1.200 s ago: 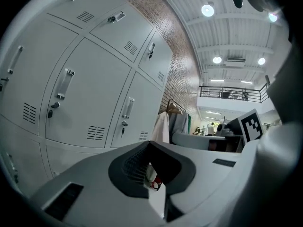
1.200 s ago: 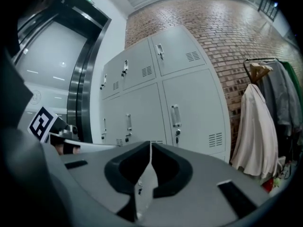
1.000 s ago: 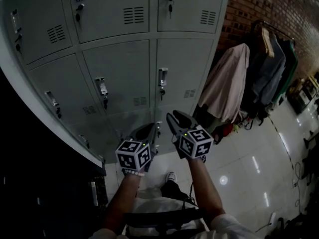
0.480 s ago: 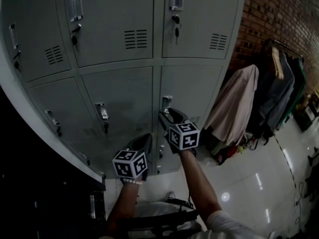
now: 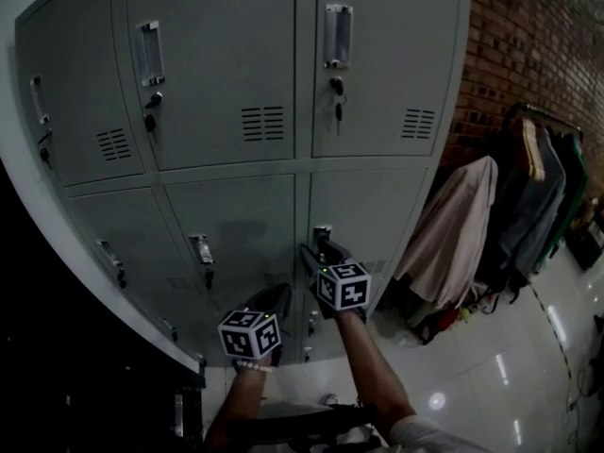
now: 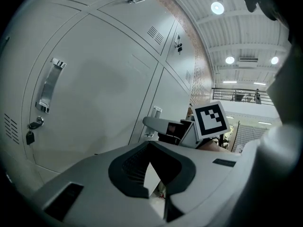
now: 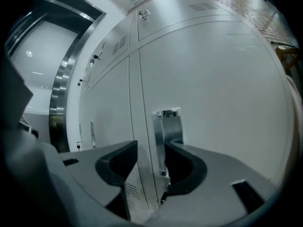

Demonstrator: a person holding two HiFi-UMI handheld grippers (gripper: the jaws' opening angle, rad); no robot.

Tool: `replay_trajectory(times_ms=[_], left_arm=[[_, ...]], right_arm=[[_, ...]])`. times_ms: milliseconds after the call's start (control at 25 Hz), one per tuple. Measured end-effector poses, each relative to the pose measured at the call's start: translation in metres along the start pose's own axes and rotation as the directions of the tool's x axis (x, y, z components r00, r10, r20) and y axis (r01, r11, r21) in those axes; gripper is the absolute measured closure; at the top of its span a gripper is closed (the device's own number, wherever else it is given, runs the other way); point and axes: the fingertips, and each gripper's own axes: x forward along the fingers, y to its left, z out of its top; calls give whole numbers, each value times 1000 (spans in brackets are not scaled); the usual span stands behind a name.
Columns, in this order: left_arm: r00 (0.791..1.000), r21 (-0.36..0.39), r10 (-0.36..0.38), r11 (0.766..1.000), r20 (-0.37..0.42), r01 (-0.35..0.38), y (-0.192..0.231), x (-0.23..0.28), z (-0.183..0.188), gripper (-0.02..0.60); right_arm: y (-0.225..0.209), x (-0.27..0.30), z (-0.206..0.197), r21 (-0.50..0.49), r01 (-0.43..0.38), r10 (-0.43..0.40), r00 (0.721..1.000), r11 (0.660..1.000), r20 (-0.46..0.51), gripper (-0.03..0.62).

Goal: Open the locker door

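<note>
Right claw (image 7: pixel 151 148) closing, locker handle (image 7: pixel 169 126) between jaws, seemingly untouched; door (image 7: pixel 222 93) shut.

I'm looking down at the floor (image 5: pixel 500 357) now: pale glossy tiles, with ceiling lights showing as bright spots on them. The grey lockers (image 5: pixel 236 225) stand straight on it, their foot meeting the tiles at the lower middle. Off to the right, near the brick wall (image 5: pixel 528 45), a clothes rack (image 5: pixel 543 125) hung with coats stands on the tiles, with small bright bits (image 5: pixel 444 321) at its foot, too small to identify.
</note>
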Motion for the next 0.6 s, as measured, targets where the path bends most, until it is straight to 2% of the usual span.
replay_trajectory(times_ms=[280,440,600], left_arm=[[1000,12,-10,1000,-8,10,-6,-8,0,586],[999,15,-32,999,-21,32,-16,-18,-8,587],[998,-5,-60,998,-37,60,-29,-34,-24,586]], right_arm=[[11,-22,-2,-31,2,-3,1000,1000,-11,411],[16,-49,-5,-75,54,-54,999,996,-3,437],[17,-78,-9,-78,97,-96,995,992,15,453]])
